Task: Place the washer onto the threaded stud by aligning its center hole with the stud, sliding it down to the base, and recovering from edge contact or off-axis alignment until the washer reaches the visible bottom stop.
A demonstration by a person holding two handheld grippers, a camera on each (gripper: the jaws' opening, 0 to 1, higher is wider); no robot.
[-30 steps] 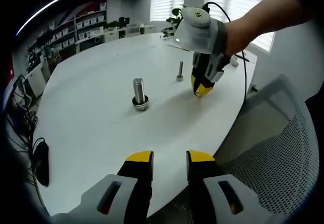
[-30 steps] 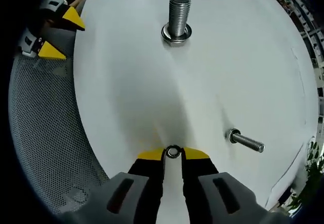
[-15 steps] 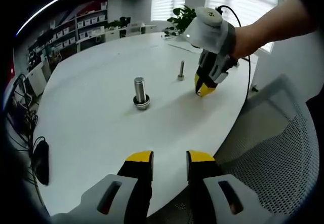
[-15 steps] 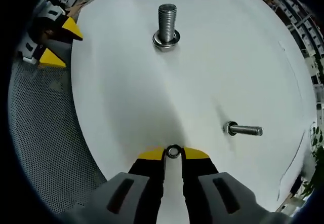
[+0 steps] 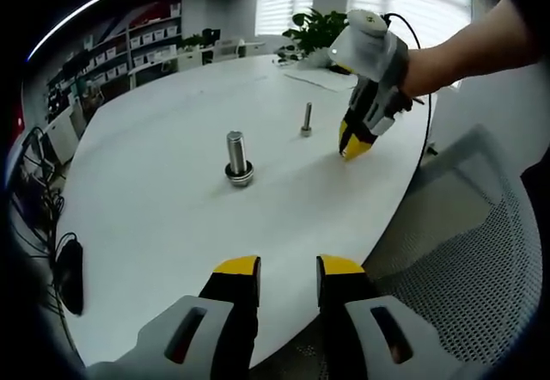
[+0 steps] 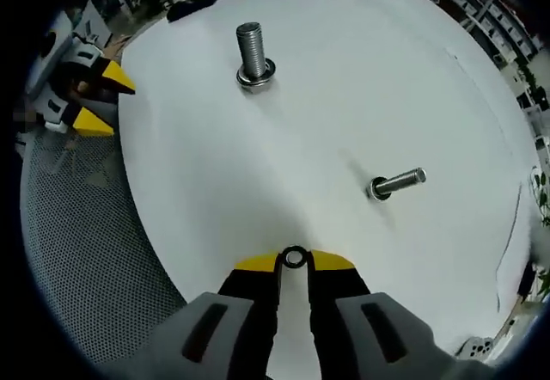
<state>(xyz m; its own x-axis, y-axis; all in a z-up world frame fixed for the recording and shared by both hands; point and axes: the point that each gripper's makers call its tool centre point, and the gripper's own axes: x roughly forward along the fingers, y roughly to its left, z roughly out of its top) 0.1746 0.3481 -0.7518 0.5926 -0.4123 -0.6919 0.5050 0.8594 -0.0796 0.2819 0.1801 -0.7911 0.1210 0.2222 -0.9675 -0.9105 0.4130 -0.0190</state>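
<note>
A small metal washer (image 6: 294,258) is pinched between the yellow tips of my right gripper (image 6: 294,261), which hangs above the white table. A thin threaded stud (image 6: 396,183) stands on the table ahead and to the right of it. A thicker stud with a washer at its base (image 6: 252,53) stands farther off. In the left gripper view the right gripper (image 5: 353,147) hovers just right of the thin stud (image 5: 306,119), with the thick stud (image 5: 237,157) nearer the middle. My left gripper (image 5: 288,270) holds nothing, its jaws a little apart, over the table's near edge.
The white oval table (image 5: 172,225) has a grey mesh chair (image 5: 455,251) at its right edge. A black mouse and cables (image 5: 67,272) lie at the left. Papers (image 5: 314,77) rest at the far side, with shelves and a plant behind.
The right gripper has lifted and drawn back to the right with the washer, tilting so both studs sit farther off in its view. The left gripper has stayed put.
</note>
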